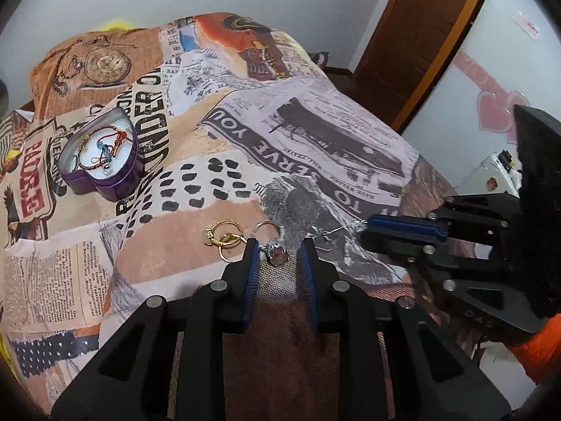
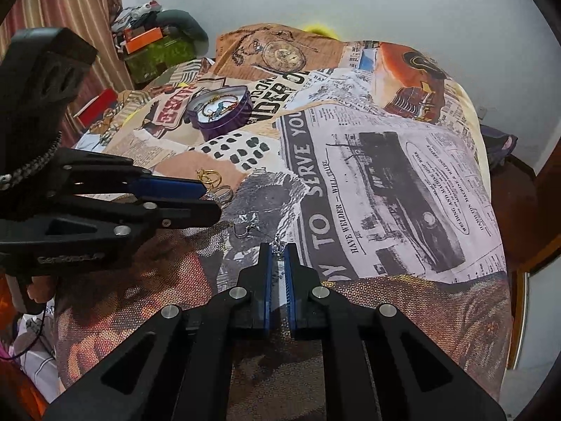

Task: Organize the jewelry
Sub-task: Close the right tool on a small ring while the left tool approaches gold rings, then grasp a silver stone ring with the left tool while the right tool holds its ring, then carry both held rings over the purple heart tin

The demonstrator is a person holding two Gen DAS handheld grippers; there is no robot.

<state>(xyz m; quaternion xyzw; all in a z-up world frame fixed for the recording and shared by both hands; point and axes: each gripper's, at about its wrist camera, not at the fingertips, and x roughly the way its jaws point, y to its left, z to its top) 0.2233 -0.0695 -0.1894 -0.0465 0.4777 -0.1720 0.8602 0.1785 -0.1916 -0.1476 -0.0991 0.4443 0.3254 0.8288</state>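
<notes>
A silver ring with a reddish stone [image 1: 277, 254] lies on the bedsheet between the fingers of my left gripper [image 1: 279, 245]. The jaws stand a little apart and the right pad is clear of the ring. In the right wrist view the left gripper [image 2: 212, 198] reaches in from the left beside that ring [image 2: 222, 194]. My right gripper [image 2: 279, 248] is shut on a small silver earring [image 2: 278, 245], and its tip [image 1: 364, 228] shows at the right of the left wrist view. A second hooked earring [image 2: 245, 229] and gold rings [image 1: 224, 236] lie on the sheet. A purple heart-shaped tin [image 1: 101, 154] holds bracelets.
The bed is covered by a newspaper-print sheet [image 1: 315, 133] with a pillow [image 1: 87, 66] at the far end. A brown door [image 1: 420, 35] stands to the right. Boxes and clutter [image 2: 150, 45] sit by the curtain at far left. The bed edge drops off at the right [image 2: 498, 280].
</notes>
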